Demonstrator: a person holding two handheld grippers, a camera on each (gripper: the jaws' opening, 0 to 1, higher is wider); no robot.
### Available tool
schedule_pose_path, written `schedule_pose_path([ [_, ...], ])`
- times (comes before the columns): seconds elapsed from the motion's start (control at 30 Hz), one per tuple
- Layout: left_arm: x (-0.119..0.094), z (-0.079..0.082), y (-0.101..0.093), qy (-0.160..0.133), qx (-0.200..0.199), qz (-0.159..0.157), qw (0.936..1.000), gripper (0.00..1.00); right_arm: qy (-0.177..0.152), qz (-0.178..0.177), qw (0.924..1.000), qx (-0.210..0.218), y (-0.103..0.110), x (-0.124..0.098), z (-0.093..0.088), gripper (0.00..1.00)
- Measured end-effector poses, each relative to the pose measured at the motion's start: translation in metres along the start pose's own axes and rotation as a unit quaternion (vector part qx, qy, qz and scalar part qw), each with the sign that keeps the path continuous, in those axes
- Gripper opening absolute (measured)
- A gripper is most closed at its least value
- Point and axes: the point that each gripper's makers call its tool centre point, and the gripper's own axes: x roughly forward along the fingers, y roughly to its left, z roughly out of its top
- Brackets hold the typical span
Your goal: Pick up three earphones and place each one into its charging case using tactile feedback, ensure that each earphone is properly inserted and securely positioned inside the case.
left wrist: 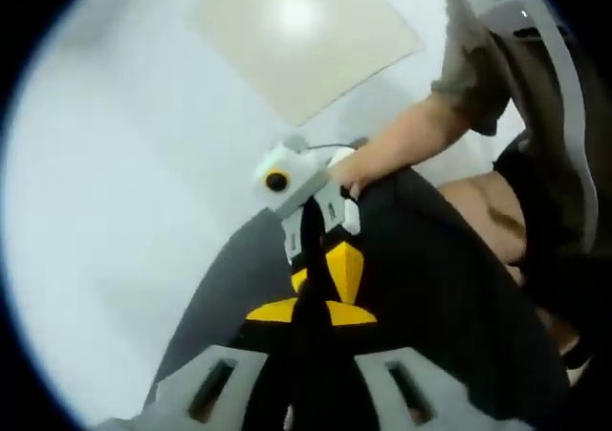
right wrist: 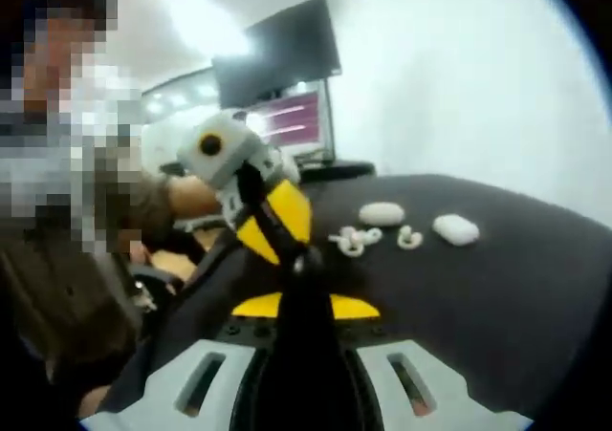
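Facing each other tip to tip, left gripper [right wrist: 277,223] and right gripper [left wrist: 320,259] both closed, empty; earphones [right wrist: 368,239] and cases [right wrist: 382,213] (white) lay on dark table [right wrist: 497,297] beyond right gripper's jaws.

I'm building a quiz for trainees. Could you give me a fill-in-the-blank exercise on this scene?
1. The earphones lie on a ___ table.
2. ___ white charging cases lie near them.
3. Beyond the table glows a ___.
4. In the left gripper view, a person's ___ holds the right gripper.
Missing words: black; two; monitor; hand.
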Motion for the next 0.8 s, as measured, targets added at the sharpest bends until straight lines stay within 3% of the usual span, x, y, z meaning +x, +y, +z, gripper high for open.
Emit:
schedule_pose_path([
  [0.07,0.0,-0.004,-0.002,0.007,-0.003,-0.007,0.9999,0.2,0.0,0.0,1.0,-0.001,0.0,-0.001,0.0,0.18],
  [0.3,0.005,-0.015,-0.006,0.033,0.041,-0.007,0.9986,0.24,-0.002,0.005,0.9998,0.019,0.0,-0.005,-0.001,0.18],
  [0.37,0.008,-0.016,-0.007,0.034,0.044,-0.009,0.9984,0.25,-0.008,0.01,0.9981,0.06,-0.001,-0.006,0.001,0.18],
  [0.4,0.009,-0.017,-0.007,0.033,0.042,-0.01,0.9985,0.27,-0.018,0.011,0.9952,0.096,-0.004,-0.008,0.004,0.18],
  [0.5,0.014,-0.019,-0.006,0.033,0.047,-0.004,0.9984,0.29,-0.036,0.016,0.9879,0.15,-0.009,-0.012,0.009,0.18],
  [0.7,0.022,-0.019,0.001,0.025,0.033,0.009,0.9991,0.31,-0.023,-0.007,0.983,0.182,-0.013,-0.01,0.004,0.18],
  [0.8,0.023,-0.021,0.004,0.028,0.029,0.012,0.9991,0.29,-0.01,-0.026,0.9862,0.163,-0.015,-0.01,-0.001,0.19],
])
